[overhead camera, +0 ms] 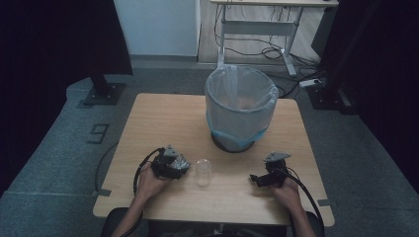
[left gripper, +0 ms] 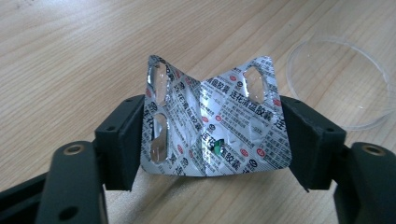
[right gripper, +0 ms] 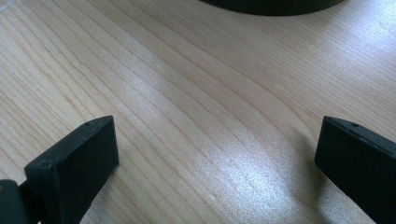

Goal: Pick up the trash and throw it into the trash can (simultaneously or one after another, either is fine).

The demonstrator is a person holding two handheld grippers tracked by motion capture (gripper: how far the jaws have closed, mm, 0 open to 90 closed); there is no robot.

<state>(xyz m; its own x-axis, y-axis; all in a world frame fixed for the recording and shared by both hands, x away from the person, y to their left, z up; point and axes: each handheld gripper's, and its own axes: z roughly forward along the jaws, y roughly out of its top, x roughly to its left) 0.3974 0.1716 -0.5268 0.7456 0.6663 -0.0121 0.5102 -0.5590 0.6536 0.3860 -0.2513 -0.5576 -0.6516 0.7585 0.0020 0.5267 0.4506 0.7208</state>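
Note:
A silver foil blister pack (left gripper: 243,121) with red and black print is pinched between the jaws of my left gripper (left gripper: 212,140) and is buckled into a V along its middle. Most pockets look empty and a green capsule (left gripper: 217,148) shows near the fold. In the high view my left gripper (overhead camera: 184,165) lies at the table's front left with the blister pack (overhead camera: 181,162) at its tip. A clear plastic cup (overhead camera: 202,172) stands just to its right, and the cup's rim (left gripper: 341,84) is close by. My right gripper (overhead camera: 254,178) rests at the front right, and its jaws (right gripper: 215,158) are wide apart over bare wood.
A grey waste bin (overhead camera: 240,106) lined with a translucent bag stands at the back middle of the wooden table (overhead camera: 148,123). Its dark base (right gripper: 271,3) lies ahead of my right gripper. A desk frame and cables stand on the floor beyond.

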